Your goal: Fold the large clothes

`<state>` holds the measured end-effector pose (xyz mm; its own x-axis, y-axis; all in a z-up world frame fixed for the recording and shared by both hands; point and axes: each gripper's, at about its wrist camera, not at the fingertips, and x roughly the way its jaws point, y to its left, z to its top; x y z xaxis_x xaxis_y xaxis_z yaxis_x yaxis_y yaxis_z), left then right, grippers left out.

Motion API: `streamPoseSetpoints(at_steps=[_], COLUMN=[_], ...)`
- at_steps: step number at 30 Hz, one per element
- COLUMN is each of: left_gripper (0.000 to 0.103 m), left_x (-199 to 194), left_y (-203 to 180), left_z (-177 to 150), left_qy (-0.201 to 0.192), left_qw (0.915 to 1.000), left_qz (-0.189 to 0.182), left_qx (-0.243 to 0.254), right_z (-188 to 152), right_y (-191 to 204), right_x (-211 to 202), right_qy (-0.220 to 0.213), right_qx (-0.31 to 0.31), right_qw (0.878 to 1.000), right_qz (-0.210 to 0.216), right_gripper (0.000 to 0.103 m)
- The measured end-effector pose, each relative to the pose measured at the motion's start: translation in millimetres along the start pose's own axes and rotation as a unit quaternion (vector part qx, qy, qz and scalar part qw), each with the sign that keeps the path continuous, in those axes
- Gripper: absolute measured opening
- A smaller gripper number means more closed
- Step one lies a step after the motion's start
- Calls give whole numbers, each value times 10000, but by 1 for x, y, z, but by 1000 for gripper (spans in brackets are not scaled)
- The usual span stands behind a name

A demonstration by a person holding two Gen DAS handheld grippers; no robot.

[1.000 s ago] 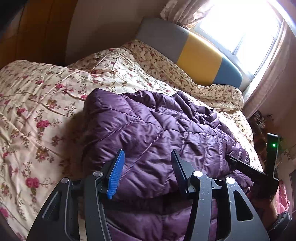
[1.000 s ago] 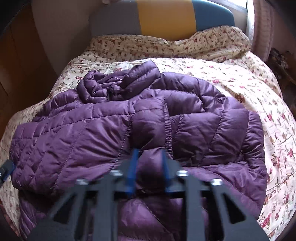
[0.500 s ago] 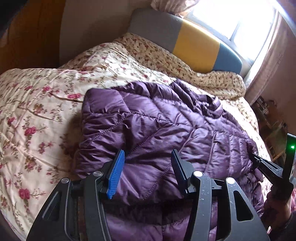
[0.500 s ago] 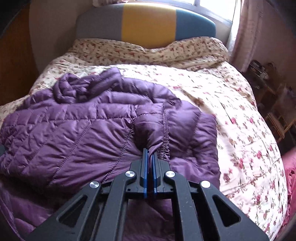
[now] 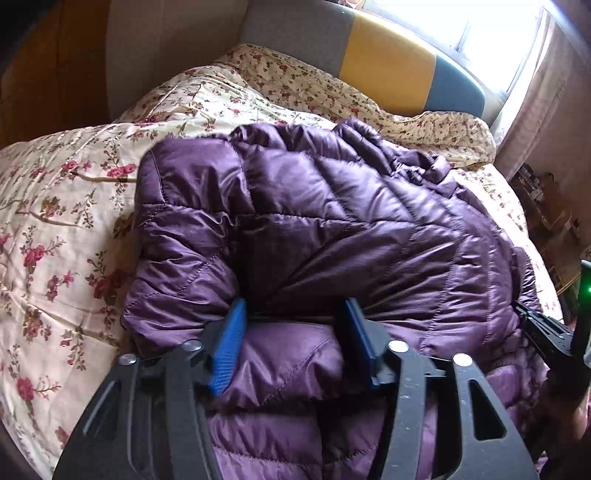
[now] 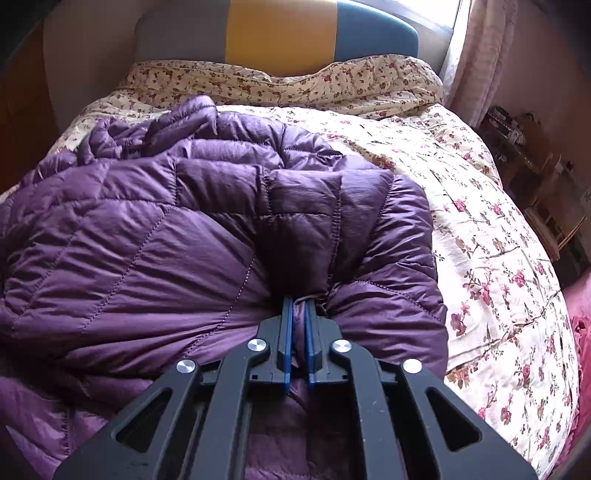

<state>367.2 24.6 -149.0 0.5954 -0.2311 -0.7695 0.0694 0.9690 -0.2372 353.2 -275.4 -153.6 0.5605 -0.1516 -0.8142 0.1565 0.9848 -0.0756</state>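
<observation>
The right gripper [image 6: 299, 306] is pinched tight on a fold of the purple quilted jacket [image 6: 155, 236], while the left gripper [image 5: 295, 314] stands wide, its 2 blue pads pressed into the jacket's near edge. The jacket lies bunched across the floral bedspread [image 6: 480, 229], the headboard [image 6: 277, 33] beyond

My purple jacket [image 5: 332, 229] runs off the bottom edge of both views. Its folds bury my right gripper [image 6: 298, 314] fingertips. Shelf clutter [image 6: 517, 129] at the far right is too blurred to identify.
</observation>
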Motion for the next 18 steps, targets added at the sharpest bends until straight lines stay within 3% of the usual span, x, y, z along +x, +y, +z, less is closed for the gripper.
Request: streamPoseSetpoints(at_steps=[2, 7, 10, 13, 18], left_gripper=[73, 73, 73, 73, 73], left_x=[-11, -31, -31, -24, 2], left_y=[1, 4, 0, -9, -13], left_z=[4, 19, 30, 36, 42], left_qy=[-136, -449, -530, -554, -431], left_qw=[9999, 9988, 9984, 9981, 9982], left_qz=[99, 187, 184, 239, 376], left_qx=[-21, -53, -37, 84, 187], right_z=[6, 26, 40, 48, 48], right_y=[-3, 10, 29, 52, 68], right_x=[-13, -39, -40, -33, 4], right_qy=[-196, -604, -723, -747, -514], right_qx=[54, 40, 5, -128, -97], right_qw=[9998, 9977, 9959, 9957, 9978], right_qz=[38, 308, 542, 539, 419], right_gripper=[45, 50, 64, 72, 72])
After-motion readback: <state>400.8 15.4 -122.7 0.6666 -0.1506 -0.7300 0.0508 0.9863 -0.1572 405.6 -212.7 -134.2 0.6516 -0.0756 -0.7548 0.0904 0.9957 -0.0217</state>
